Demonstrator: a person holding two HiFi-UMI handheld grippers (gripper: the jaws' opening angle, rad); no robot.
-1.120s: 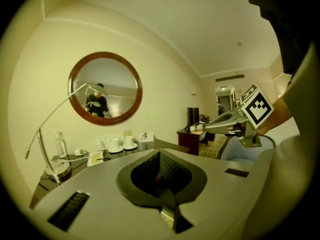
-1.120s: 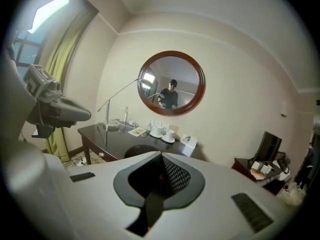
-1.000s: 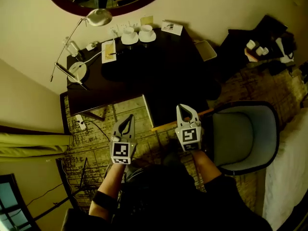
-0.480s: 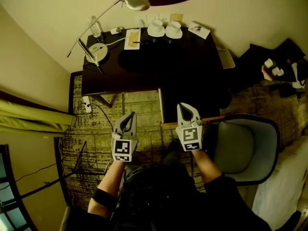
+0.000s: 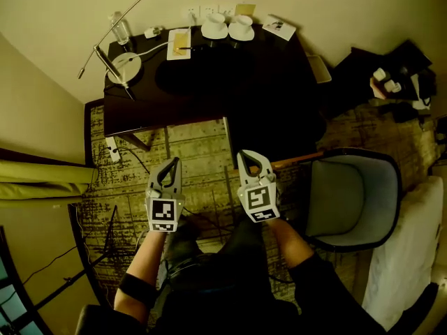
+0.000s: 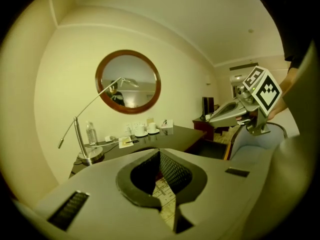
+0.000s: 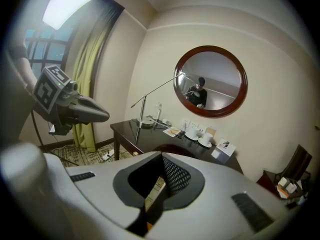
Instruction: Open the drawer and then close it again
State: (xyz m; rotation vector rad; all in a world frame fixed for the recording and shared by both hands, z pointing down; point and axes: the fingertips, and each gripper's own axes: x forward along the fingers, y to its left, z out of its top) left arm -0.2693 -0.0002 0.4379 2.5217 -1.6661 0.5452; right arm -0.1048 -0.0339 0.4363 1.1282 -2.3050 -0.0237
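The dark wooden desk (image 5: 230, 82) stands against the wall ahead, its solid right part (image 5: 276, 128) in shadow. I cannot make out a drawer front or handle there. A thin light wooden edge (image 5: 297, 159) shows just right of my right gripper. My left gripper (image 5: 172, 161) hangs shut and empty over the carpet in front of the desk's open knee space. My right gripper (image 5: 246, 154) is shut and empty too, beside the desk's right part and not touching it. In the left gripper view the jaws (image 6: 159, 153) meet, with the desk (image 6: 175, 136) beyond. The right gripper view shows the same (image 7: 162, 155).
On the desk stand a lamp (image 5: 119, 65), a bottle (image 5: 120, 28), two cups on saucers (image 5: 227, 26) and cards (image 5: 178, 44). A grey armchair (image 5: 349, 194) is close on the right. A power strip (image 5: 112, 149) and cables lie on the patterned carpet (image 5: 202, 152). Curtain (image 5: 42, 187) at left.
Both grippers stay shut. They have shifted a little left and slightly up in the head view. The whole view has swung, so the desk now sits higher in the picture.
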